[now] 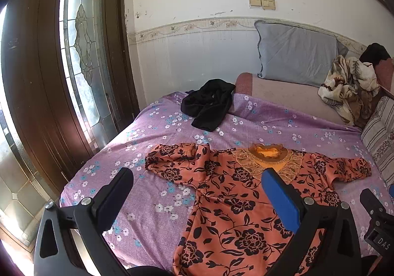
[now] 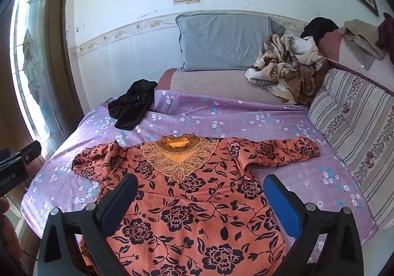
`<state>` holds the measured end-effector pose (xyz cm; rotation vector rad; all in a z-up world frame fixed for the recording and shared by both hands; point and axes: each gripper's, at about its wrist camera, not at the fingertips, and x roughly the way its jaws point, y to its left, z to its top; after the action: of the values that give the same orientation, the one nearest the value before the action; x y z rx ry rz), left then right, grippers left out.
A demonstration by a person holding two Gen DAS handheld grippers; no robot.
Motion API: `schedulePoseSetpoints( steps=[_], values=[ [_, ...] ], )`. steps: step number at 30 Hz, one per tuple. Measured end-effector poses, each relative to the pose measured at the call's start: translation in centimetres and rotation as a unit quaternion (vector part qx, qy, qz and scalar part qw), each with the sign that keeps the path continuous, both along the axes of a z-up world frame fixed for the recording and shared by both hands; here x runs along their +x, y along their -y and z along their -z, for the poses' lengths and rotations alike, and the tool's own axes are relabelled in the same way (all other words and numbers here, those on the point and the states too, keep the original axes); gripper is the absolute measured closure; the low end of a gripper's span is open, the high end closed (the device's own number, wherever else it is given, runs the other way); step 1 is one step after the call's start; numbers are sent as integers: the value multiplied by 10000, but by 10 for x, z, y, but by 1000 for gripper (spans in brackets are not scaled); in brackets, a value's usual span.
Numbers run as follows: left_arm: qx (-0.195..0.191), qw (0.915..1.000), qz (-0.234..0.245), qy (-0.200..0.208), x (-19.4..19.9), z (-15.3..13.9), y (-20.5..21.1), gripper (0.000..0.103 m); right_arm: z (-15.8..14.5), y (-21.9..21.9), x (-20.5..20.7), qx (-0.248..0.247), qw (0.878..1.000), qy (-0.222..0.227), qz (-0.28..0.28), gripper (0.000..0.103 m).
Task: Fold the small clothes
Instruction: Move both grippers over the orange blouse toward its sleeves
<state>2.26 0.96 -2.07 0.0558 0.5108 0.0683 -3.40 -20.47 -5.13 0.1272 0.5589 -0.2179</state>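
Through the left wrist view, the left hand-held gripper [image 1: 197,192] is hovering with its two fingers spread wide and nothing between the pads. Below and ahead of it, the orange long-sleeved blouse with a black rose print and a gold lace collar [image 1: 236,204] is lying face up on the purple bedsheet dotted with small white and blue flowers [image 1: 152,204]. One sleeve is stretching out ahead of the gripper's left finger; the body is passing under its right finger. Further ahead, a crumpled black garment [image 1: 209,103] is sitting well apart from the blouse.

Through the right wrist view, the right hand-held gripper [image 2: 200,193] is likewise hanging open and empty, with the blouse [image 2: 197,202] running between and beneath its fingers. The other sleeve is reaching out ahead of its right finger, and the collar is lying straight ahead.

The fabric is looking thin, light and limp, probably a little slick, so it is likely going to drape, slide and wrinkle rather than keep any shape. A pinch at a single layer near each sleeve cuff or shoulder seam seems the safest hold; the lace collar is looking delicate and is better avoided.
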Motion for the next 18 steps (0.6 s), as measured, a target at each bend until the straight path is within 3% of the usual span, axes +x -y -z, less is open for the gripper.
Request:
schedulePoseSetpoints(
  steps=[18],
  values=[
    [-67, 9994, -343, 20, 10, 3, -27, 0, 11, -11, 13, -110, 9998, -131, -118, 0]
  ],
)
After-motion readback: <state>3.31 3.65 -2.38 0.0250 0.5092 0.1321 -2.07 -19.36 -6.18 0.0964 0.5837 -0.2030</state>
